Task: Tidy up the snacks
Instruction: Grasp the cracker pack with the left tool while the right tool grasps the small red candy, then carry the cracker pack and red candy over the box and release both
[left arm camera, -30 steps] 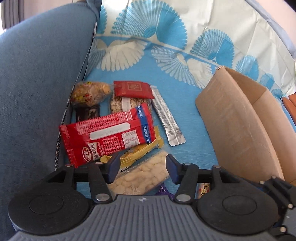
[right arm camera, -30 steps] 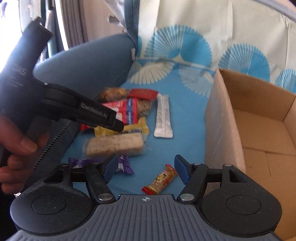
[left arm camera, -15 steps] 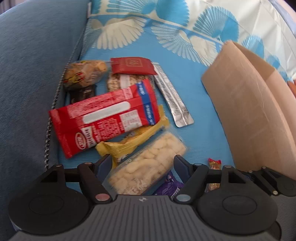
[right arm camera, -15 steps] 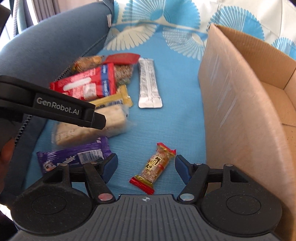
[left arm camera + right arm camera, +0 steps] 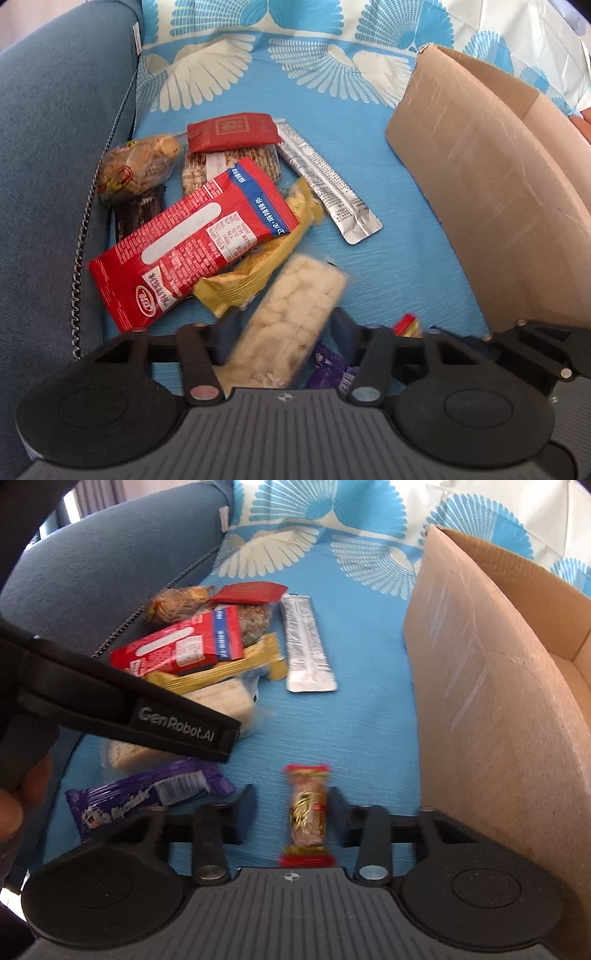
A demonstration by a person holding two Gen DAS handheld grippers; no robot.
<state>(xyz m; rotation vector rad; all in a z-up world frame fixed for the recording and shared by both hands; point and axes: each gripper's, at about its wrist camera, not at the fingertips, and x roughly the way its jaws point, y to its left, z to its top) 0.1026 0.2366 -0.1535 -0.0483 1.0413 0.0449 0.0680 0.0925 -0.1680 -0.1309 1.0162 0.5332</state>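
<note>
Snacks lie in a pile on a blue patterned cloth. My left gripper (image 5: 282, 328) is open, its fingers on either side of a clear pack of pale rice crackers (image 5: 291, 314). My right gripper (image 5: 291, 814) is open, its fingers on either side of a small red-ended candy bar (image 5: 306, 812). A red wafer pack (image 5: 192, 240), a yellow wrapper (image 5: 258, 269), a silver bar (image 5: 325, 184) and a purple bar (image 5: 147, 797) lie around them. An open cardboard box (image 5: 498, 173) stands at the right; it also shows in the right wrist view (image 5: 498, 672).
A blue sofa arm (image 5: 48, 166) rises along the left. A round nut snack (image 5: 136, 166), a dark red packet (image 5: 231, 131) and a brown bar (image 5: 136, 218) lie at the back of the pile. The left gripper's body (image 5: 122, 705) crosses the right wrist view.
Both grippers have moved down and forward. The rice cracker pack now lies between the left fingers. The candy bar now lies straight between the right fingers.
</note>
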